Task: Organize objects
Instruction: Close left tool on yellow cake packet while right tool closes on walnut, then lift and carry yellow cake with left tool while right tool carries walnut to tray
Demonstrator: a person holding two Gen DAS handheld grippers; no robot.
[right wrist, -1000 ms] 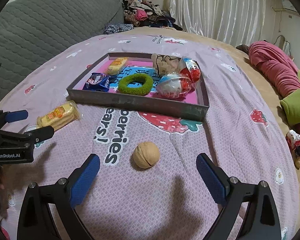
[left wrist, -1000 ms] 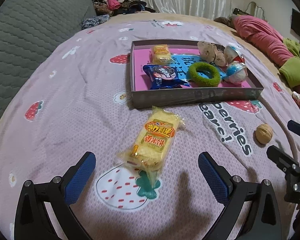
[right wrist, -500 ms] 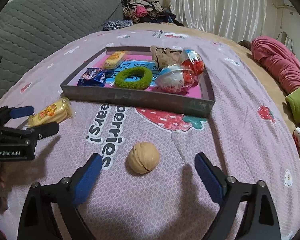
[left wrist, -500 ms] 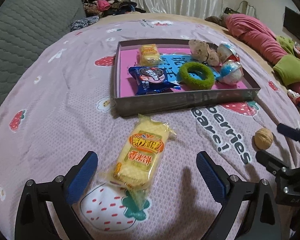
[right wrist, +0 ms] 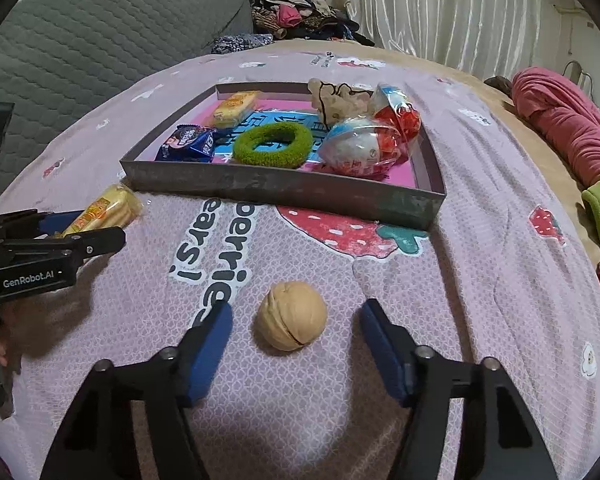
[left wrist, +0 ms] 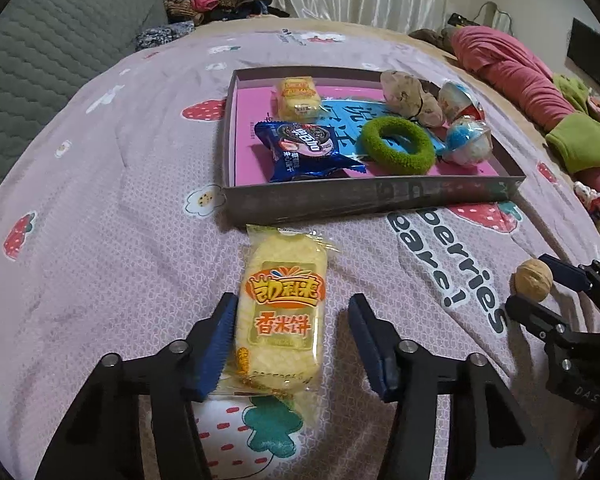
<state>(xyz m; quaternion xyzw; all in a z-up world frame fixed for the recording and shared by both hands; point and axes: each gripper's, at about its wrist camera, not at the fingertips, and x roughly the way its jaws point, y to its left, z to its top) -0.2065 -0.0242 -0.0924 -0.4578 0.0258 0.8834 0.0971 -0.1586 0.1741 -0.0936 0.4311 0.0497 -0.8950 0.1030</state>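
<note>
Left gripper point(left wrist: 292, 336), jaws closing, is set astride the yellow rice-cracker packet point(left wrist: 282, 316); the right pad is seen clear of it. Right gripper point(right wrist: 296, 334), jaws closing, is set around the walnut point(right wrist: 292, 315), untouched.

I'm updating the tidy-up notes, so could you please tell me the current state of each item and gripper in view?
Left gripper: jaws closing around the rice cracker pack, right pad still clear.
Right gripper: jaws closing, walnut between them, not yet touched.
Rice cracker pack: sealed, flat on the bedspread, outside the tray.
Walnut: whole, on the bedspread.
Tray: open-topped, holding snacks and toys.
Oreo pack: sealed, in the tray.
Green ring: flat in the tray.
</note>
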